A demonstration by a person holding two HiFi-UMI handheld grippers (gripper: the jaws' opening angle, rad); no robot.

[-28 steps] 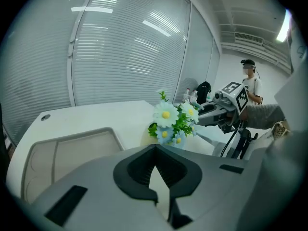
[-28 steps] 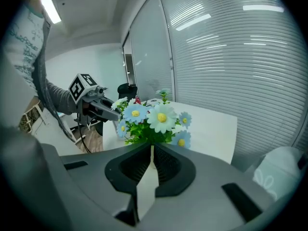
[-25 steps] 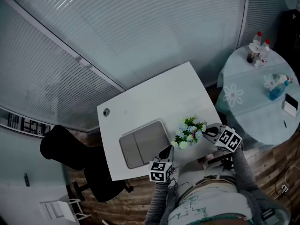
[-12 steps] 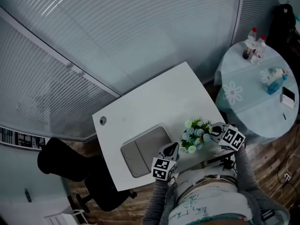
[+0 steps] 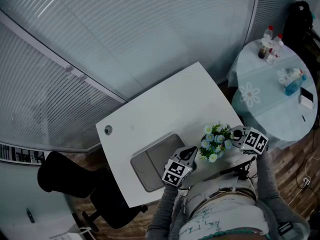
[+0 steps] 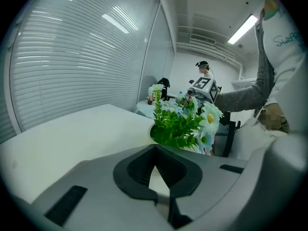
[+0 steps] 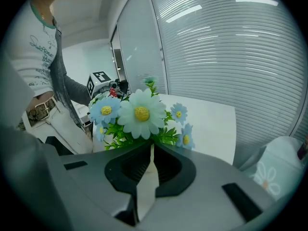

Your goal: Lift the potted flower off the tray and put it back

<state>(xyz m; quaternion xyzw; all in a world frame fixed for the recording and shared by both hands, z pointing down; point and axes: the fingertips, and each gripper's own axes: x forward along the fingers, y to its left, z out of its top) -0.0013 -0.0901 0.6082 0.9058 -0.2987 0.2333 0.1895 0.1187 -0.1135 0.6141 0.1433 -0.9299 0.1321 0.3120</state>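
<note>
The potted flower (image 5: pixel 216 141), white and blue daisies over green leaves, stands just right of the grey tray (image 5: pixel 150 165) near the front edge of the white table (image 5: pixel 160 109). My right gripper (image 5: pixel 234 134) reaches in from the right and is shut on a thin white strip, apparently the pot's rim (image 7: pixel 147 177), with the daisies (image 7: pixel 142 113) right over its jaws. Between tray and flower, my left gripper (image 5: pixel 192 151) is shut on nothing and points at the leaves (image 6: pixel 179 126). The pot's lower body is hidden by foliage.
A round table (image 5: pixel 270 89) with a pale cloth carries bottles, a spray bottle and a phone at the right. A black office chair (image 5: pixel 65 174) stands at the left. Slatted blinds (image 5: pixel 150 29) run behind the table. A cable hole (image 5: pixel 108 130) marks the table's left corner.
The flower and my right gripper have shifted a little to the right, away from the tray. My left gripper has rolled and moved right, closer to the flower.
</note>
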